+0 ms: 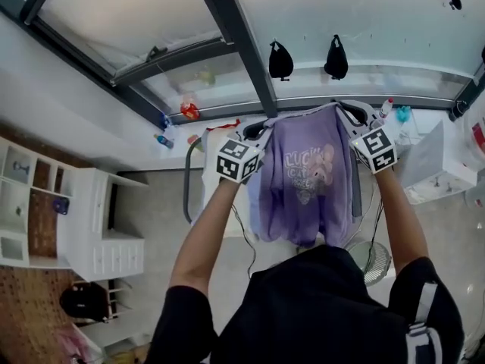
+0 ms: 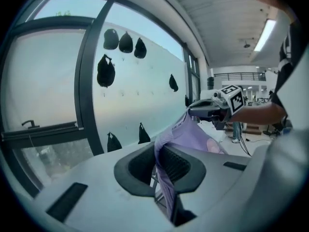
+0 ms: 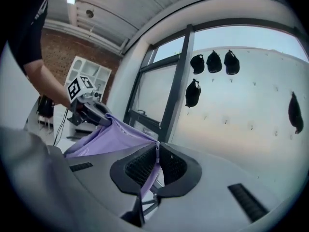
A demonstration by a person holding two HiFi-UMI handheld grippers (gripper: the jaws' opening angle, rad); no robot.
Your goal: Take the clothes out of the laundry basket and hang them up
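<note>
A purple sweatshirt [image 1: 307,173] with a pink printed front hangs spread between both grippers, held out toward the window. My left gripper [image 1: 258,131] is shut on its left shoulder; in the left gripper view the purple cloth [image 2: 166,166] runs pinched between the jaws. My right gripper [image 1: 350,114] is shut on the right shoulder, and the right gripper view shows the fabric edge [image 3: 153,170] clamped between its jaws. Each gripper view shows the other gripper: the right gripper [image 2: 205,111] and the left gripper [image 3: 91,111]. No laundry basket shows in any view.
A big window with a dark frame [image 1: 242,44] fills the front. Black clips [image 1: 280,61] hang across the glass. A white shelf unit [image 1: 83,226] stands at the left, a fan [image 1: 375,260] below right, and white boxes [image 1: 439,165] at the right.
</note>
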